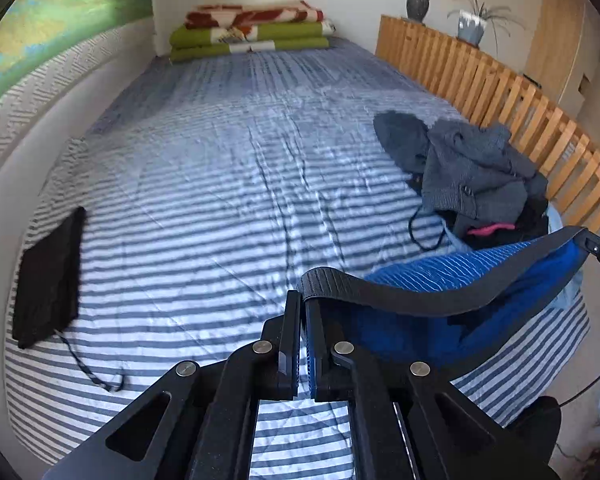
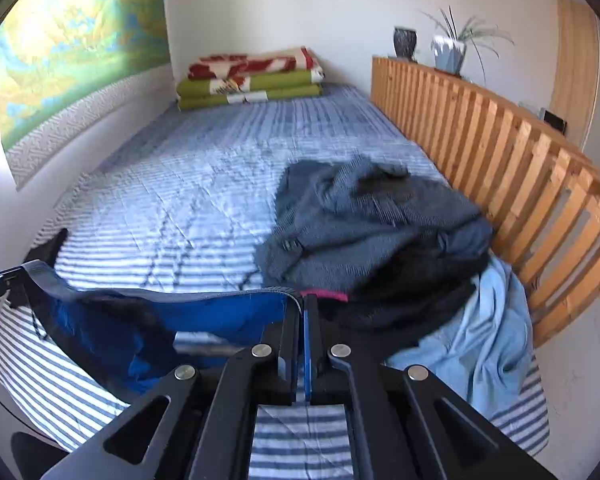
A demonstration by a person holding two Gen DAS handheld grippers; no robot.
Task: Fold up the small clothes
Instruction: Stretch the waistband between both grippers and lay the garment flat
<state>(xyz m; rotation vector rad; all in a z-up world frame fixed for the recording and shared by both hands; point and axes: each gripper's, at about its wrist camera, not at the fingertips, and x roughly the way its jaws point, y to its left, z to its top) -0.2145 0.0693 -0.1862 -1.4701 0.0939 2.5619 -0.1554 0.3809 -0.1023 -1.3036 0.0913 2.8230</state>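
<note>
A pair of blue shorts (image 1: 452,280) with a dark waistband hangs stretched in the air between both grippers, above the near end of the striped bed. My left gripper (image 1: 303,300) is shut on one end of the waistband. My right gripper (image 2: 303,304) is shut on the other end, with the blue shorts (image 2: 204,320) sagging off to its left. Each gripper's tip shows at the edge of the other view. A pile of unfolded clothes (image 2: 372,232) lies by the wooden rail, grey on top, light blue cloth at its near side. A folded black garment (image 1: 48,276) lies at the bed's left edge.
The striped bedspread (image 1: 220,184) stretches far ahead with open room in its middle. A wooden slatted rail (image 2: 500,176) runs along the right side. Folded blankets (image 1: 252,32) sit at the far end. A wall borders the left. Two pots stand on the rail's shelf.
</note>
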